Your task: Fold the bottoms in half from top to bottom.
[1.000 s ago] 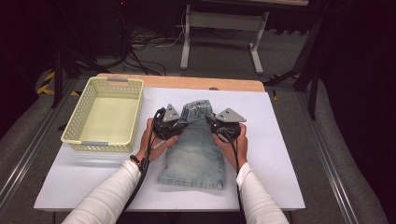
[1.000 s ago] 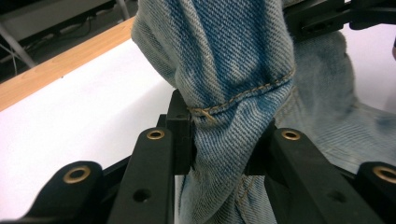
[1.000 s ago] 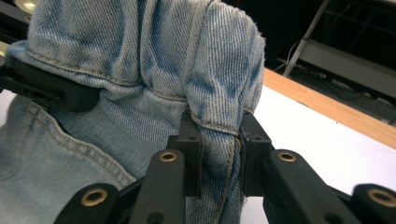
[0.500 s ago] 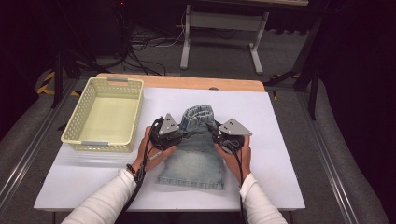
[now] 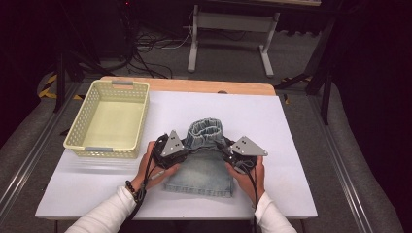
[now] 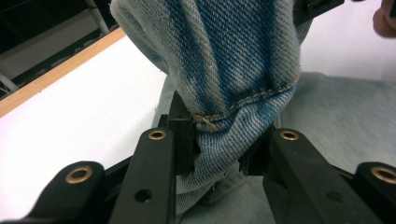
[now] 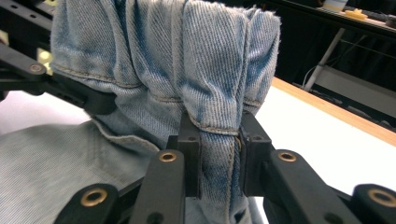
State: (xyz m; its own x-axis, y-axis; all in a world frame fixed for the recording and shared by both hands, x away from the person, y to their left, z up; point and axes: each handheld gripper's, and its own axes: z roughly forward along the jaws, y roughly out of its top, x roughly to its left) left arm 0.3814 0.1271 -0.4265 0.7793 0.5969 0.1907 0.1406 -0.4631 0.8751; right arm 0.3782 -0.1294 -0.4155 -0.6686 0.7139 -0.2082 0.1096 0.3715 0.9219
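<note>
the denim shorts (image 5: pixel 206 167) lie on the white table (image 5: pixel 296 145), right of the yellow basket (image 5: pixel 109 119). the cloth is soft and floppy but thick, so you take it at the stitched hem. your left gripper (image 6: pixel 217 154) pinches one bunched corner, your right gripper (image 7: pixel 217 149) the other; both jaws stand narrow, pressed on denim. the far edge seems lifted and folding toward you.
</note>
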